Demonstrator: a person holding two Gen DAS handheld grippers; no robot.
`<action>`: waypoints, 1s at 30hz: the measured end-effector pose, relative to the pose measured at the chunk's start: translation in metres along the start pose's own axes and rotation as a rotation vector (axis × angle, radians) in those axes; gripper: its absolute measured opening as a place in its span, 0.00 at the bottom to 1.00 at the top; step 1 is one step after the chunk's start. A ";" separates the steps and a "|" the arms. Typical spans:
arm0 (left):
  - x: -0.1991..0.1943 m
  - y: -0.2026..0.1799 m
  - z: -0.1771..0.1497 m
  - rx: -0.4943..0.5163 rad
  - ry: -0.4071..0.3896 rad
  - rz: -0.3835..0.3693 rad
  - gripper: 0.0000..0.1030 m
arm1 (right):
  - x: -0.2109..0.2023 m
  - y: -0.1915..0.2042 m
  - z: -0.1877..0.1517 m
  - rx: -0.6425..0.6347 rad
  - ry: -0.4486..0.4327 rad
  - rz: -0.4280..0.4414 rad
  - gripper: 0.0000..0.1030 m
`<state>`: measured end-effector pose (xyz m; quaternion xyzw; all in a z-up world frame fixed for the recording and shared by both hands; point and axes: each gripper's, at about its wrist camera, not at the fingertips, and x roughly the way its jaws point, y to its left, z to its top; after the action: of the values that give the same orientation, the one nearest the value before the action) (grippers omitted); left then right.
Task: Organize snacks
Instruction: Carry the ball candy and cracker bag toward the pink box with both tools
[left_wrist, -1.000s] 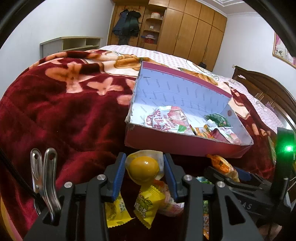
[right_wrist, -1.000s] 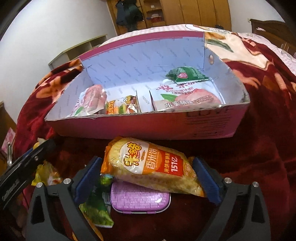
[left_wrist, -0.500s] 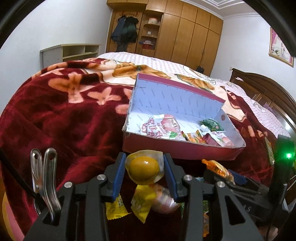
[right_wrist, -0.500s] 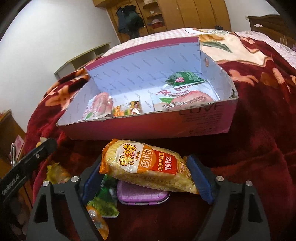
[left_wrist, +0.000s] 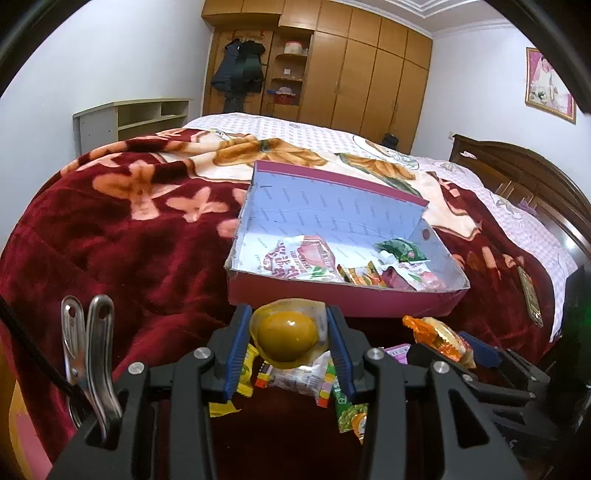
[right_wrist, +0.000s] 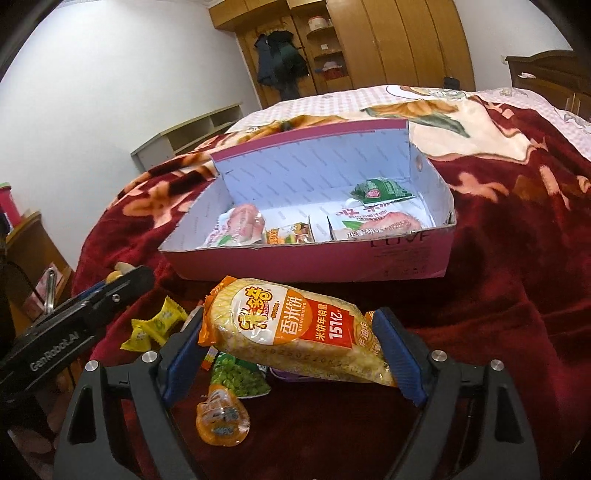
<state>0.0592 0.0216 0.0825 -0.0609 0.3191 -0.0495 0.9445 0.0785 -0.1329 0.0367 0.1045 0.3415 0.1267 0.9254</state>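
Observation:
My left gripper (left_wrist: 288, 334) is shut on a yellow egg-shaped snack pack (left_wrist: 287, 336), held above the red blanket, short of the pink box (left_wrist: 332, 295). My right gripper (right_wrist: 291, 332) is shut on an orange rice cracker pack (right_wrist: 291, 328), also lifted, in front of the box (right_wrist: 314, 266). The box holds several snack packs. Loose snacks lie on the blanket under both grippers: yellow candies (right_wrist: 155, 325), a green pea pack (right_wrist: 238, 376), an orange jelly pack (right_wrist: 221, 417).
A purple case (right_wrist: 295, 374) lies under the cracker pack. The left gripper's body (right_wrist: 74, 321) shows at the left of the right wrist view. The bed's wooden headboard (left_wrist: 535, 177) is at the right; wardrobes stand at the back.
Both grippers have lifted and pulled back with their snacks; the box looks farther and lower. More loose snacks show beneath them.

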 end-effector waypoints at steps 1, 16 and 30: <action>0.001 -0.001 0.001 0.003 0.002 -0.001 0.42 | -0.002 0.000 0.001 -0.001 -0.002 0.004 0.85; 0.027 -0.015 0.037 0.085 -0.010 0.020 0.42 | -0.011 -0.007 0.011 -0.025 -0.044 -0.011 0.85; 0.082 -0.020 0.067 0.110 0.007 0.011 0.42 | -0.006 -0.014 0.023 -0.037 -0.058 -0.033 0.85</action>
<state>0.1642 -0.0035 0.0891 -0.0069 0.3197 -0.0622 0.9455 0.0909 -0.1504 0.0535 0.0855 0.3136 0.1147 0.9387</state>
